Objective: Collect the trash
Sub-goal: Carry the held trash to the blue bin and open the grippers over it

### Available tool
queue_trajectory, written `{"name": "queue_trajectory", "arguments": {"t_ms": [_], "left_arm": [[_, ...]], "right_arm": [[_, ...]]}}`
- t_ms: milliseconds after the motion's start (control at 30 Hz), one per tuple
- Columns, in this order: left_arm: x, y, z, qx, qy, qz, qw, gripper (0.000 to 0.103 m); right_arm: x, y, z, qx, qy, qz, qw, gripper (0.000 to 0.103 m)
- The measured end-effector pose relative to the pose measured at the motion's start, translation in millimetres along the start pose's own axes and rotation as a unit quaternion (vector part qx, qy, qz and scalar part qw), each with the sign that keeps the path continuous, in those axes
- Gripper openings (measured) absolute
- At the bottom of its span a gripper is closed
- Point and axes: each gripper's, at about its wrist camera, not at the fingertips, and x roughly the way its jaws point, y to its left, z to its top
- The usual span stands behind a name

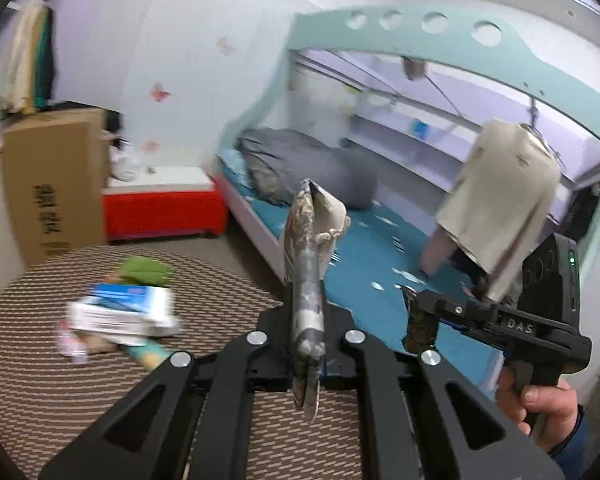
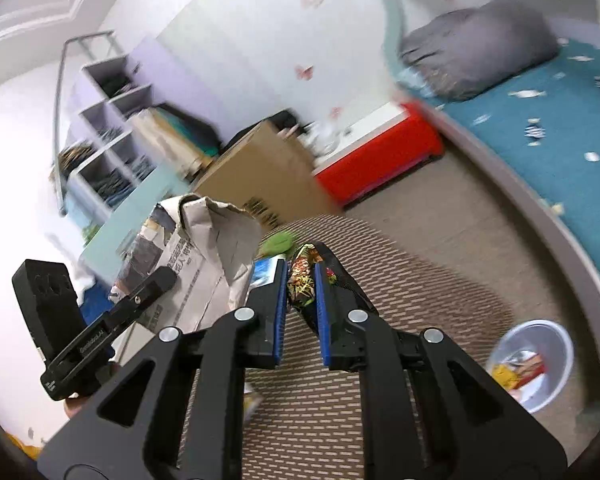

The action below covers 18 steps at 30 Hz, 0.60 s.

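Right now your left gripper (image 1: 309, 300) is clamped on a crumpled newspaper (image 1: 314, 216) at the frame centre, angled slightly downward. Your right gripper (image 2: 302, 292) pinches a dark printed wrapper (image 2: 303, 280) between its blue pads (image 2: 281, 300), your hand (image 1: 540, 404) gripping its handle at lower right. More trash (image 1: 120, 312) lies on the woven rug (image 1: 40, 360) at left. At lower right, the translucent bin (image 2: 540, 344) holds colourful wrappers (image 2: 516, 368).
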Motion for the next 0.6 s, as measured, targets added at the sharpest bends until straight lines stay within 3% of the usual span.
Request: {"name": "queue_trajectory", "arguments": {"t_ms": [200, 300, 600], "left_arm": [[86.4, -73.1, -22.0, 0.020, 0.083, -0.057, 0.9947, 0.008], [126.5, -96.3, -38.5, 0.020, 0.124, -0.068, 0.9898, 0.008], [246.7, -140.3, -103.4, 0.036, 0.259, -0.047, 0.9641, 0.008]], "right_arm": [[-26.7, -79.0, -1.3, 0.060, -0.021, -0.064, 0.996, 0.013], [-29.0, -123.2, -8.6, 0.094, -0.016, -0.093, 0.991, 0.014], [-1.3, -230.1, -41.3, 0.198, 0.014, -0.121, 0.973, 0.014]]}}
